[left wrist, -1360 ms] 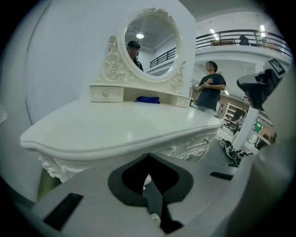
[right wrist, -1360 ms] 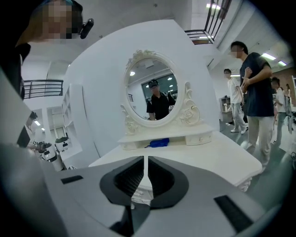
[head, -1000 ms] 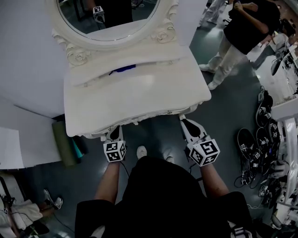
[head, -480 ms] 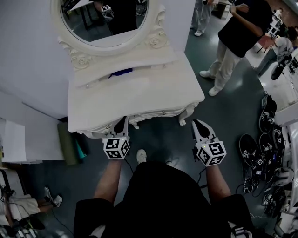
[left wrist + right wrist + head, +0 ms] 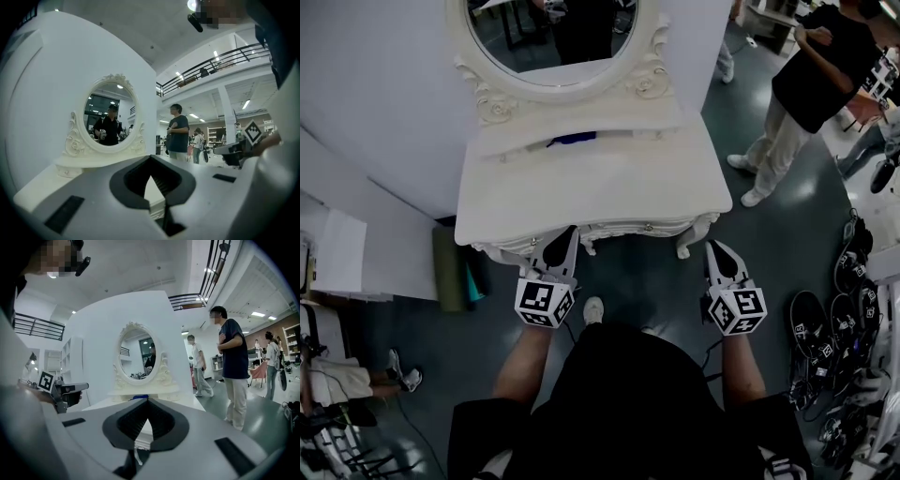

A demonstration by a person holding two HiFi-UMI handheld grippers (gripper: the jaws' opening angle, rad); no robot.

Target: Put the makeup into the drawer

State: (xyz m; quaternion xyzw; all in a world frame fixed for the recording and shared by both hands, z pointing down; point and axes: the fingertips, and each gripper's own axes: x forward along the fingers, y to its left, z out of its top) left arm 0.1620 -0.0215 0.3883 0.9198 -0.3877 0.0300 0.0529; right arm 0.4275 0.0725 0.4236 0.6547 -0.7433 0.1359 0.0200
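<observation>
My left gripper [image 5: 569, 234] and right gripper [image 5: 717, 246] have their jaws closed and empty, level with the bench's [image 5: 600, 183] front edge. A blue item [image 5: 574, 139] – probably the makeup – lies at the back edge. The drawer [image 5: 623, 227] looks shut – any pull should be straight.

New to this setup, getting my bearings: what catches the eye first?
A white carved dressing table with an oval mirror fills the middle, a small blue object on its shelf below the mirror. Before it, the left gripper and right gripper are shut and empty.
</observation>
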